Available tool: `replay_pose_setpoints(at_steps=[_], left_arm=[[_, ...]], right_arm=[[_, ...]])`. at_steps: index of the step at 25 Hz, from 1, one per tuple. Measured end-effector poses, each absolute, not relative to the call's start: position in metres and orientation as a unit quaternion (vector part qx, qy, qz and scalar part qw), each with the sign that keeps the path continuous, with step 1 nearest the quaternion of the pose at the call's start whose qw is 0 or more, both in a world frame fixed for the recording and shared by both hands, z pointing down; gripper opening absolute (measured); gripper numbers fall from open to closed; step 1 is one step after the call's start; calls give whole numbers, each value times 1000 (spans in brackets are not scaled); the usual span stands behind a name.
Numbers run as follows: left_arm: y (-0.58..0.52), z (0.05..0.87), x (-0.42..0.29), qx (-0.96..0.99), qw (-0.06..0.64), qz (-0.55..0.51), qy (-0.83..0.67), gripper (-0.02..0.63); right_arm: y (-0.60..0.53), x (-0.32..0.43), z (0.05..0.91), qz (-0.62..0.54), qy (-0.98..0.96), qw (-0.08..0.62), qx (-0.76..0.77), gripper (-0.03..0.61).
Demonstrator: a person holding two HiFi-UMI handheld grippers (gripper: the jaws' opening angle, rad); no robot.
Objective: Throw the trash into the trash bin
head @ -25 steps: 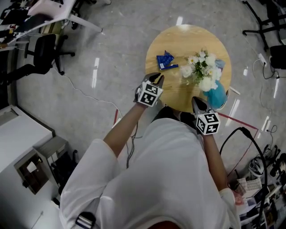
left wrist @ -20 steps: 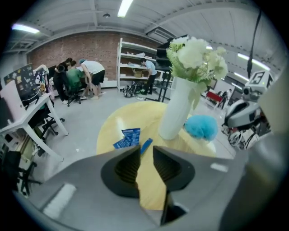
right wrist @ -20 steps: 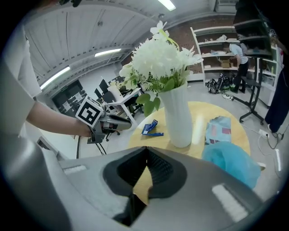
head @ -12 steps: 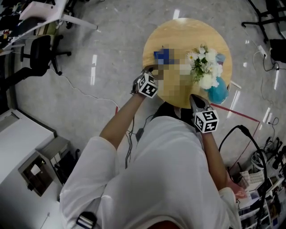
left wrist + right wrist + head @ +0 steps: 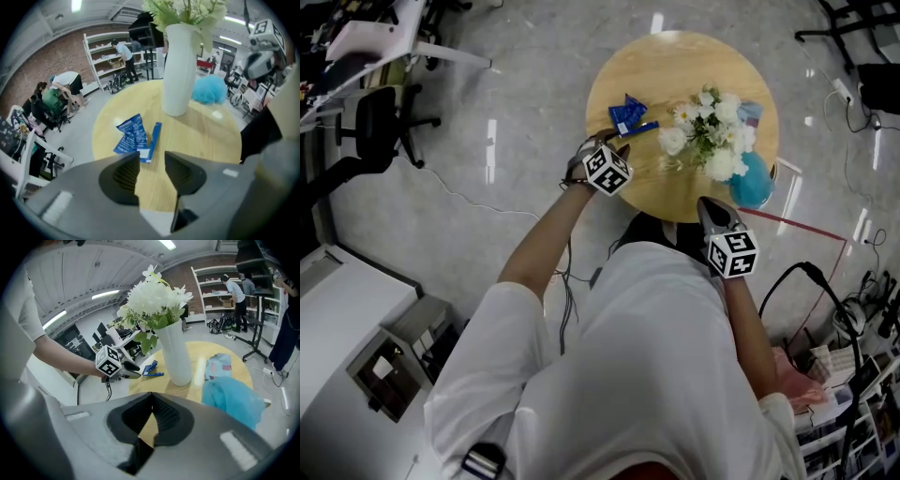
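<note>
One round pale-wood table carries everything: a white vase of white flowers near its middle and, toward its left edge, the trash, a crumpled blue foil wrapper. It looks light, thin and crackly, apt to skid on the wood, so a pinch across a raised fold seems best. The left gripper, whose jaws have just been opening with nothing between them, hangs just short of it. The right gripper is pressed together, empty. No bin shows.
</note>
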State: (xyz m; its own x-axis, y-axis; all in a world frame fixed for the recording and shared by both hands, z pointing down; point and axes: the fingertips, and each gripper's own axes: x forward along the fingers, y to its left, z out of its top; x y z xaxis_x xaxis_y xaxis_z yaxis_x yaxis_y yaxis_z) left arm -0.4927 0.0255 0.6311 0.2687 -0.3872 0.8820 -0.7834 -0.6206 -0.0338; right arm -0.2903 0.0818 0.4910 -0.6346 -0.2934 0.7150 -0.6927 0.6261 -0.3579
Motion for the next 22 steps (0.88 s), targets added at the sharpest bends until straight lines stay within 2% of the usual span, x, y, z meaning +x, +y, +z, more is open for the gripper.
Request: replay_pose_setpoints(at_steps=[7, 16, 22], left_arm=[[23, 648, -495, 763, 196, 504, -355, 179], [24, 677, -500, 757, 219, 525, -323, 193], [21, 683, -498, 759, 242, 522, -304, 177]], right_arm=[[84, -287, 495, 324, -843, 313, 292, 0], [87, -280, 499, 331, -838, 313, 300, 0], [91, -276, 501, 338, -833, 313, 306, 0]])
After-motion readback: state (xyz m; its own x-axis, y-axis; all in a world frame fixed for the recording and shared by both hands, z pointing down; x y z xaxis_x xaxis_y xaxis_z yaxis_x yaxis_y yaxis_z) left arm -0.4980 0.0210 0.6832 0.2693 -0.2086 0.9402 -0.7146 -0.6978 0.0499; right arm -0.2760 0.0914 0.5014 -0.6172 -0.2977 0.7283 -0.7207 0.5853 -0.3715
